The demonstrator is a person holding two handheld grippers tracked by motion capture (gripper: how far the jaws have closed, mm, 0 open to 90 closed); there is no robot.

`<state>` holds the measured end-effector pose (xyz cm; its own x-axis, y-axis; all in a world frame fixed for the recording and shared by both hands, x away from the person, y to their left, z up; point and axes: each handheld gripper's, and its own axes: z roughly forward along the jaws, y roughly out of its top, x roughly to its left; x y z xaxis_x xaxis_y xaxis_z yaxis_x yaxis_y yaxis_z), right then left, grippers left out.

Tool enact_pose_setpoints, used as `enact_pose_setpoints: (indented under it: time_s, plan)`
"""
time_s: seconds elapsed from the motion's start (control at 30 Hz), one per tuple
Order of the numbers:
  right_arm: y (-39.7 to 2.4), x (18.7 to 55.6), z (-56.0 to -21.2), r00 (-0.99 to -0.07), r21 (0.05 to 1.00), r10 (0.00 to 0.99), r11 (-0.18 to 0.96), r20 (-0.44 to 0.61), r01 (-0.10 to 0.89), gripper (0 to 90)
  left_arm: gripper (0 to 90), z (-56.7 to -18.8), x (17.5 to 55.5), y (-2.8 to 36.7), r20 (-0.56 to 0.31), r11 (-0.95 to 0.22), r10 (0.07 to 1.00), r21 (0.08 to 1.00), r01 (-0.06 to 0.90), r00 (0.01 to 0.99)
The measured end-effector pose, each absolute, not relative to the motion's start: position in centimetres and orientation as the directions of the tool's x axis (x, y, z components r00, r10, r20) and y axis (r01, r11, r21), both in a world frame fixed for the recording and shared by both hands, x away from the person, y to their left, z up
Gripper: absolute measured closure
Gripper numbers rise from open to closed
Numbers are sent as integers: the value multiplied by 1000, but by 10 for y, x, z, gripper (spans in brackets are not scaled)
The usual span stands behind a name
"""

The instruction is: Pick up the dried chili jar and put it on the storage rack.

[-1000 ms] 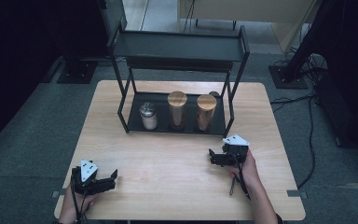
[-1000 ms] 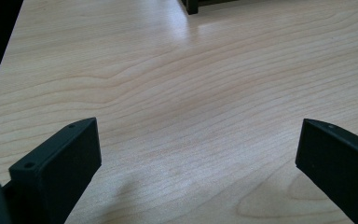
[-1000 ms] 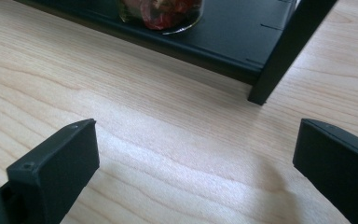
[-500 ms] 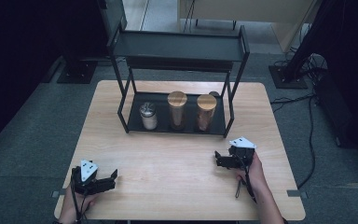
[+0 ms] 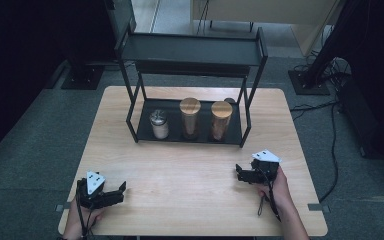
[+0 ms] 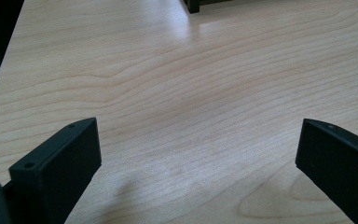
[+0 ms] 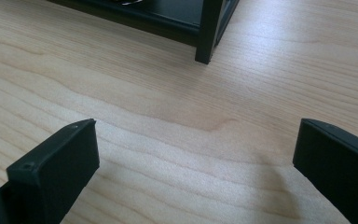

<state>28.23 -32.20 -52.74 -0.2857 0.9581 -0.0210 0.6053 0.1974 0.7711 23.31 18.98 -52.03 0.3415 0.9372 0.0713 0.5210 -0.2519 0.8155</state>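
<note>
From the high view, the left gripper point(image 5: 121, 189) rests low at the near left corner of the table point(image 5: 195, 200), held by a hand point(image 5: 82, 220) that comes in from the bottom edge. Its jaws point to the right across the wood and stand apart, holding nothing. The right gripper point(image 5: 238, 172) sits near the right edge of the table, a hand point(image 5: 275, 187) behind it and a forearm running down to the bottom edge. Its jaws point left and look spread, empty too. A cable trails from it along the wood. Farther back stands a black rack point(image 5: 190, 136) with a top shelf and a low tray. On the tray stand three jars in a row: a small jar point(image 5: 159, 124) with a silvery lid at left, a tall jar point(image 5: 190, 118) with a wooden lid in the middle, and a second wooden-lidded jar point(image 5: 221, 120) at right, just beside it. All three are well apart from both grippers, with bare wood between.

In the left gripper view, the two black jaws rise from the bottom corners, wide apart, with only wood grain between them. A foot of the rack point(image 6: 193, 5) shows at the top edge.

In the right gripper view, the jaws are likewise spread wide over bare wood. Ahead stands a rack leg point(image 7: 207, 32) with the tray edge running left from it, well clear of the jaws.
</note>
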Motion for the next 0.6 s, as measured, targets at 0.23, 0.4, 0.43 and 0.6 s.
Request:
enact_pose_setpoints:
  time_s: [0.23, 0.4, 0.43, 0.6]
  plan:
    - [-327, 277, -528, -284, 771, 959, 195, -20, 606, 1, 4, -520, 233, 190, 72, -253, 937, 815, 521, 341]
    - [-331, 273, -528, -280, 770, 960, 193, -20, 608, 1, 4, -520, 233, 190, 73, -253, 937, 815, 521, 341]
    - [-332, 272, -528, -281, 771, 960, 194, -21, 607, 1, 4, -520, 233, 190, 73, -253, 937, 815, 521, 341]
    - [-337, 268, -528, -273, 771, 962, 187, -17, 609, 1, 4, -520, 233, 190, 75, -254, 938, 815, 521, 340]
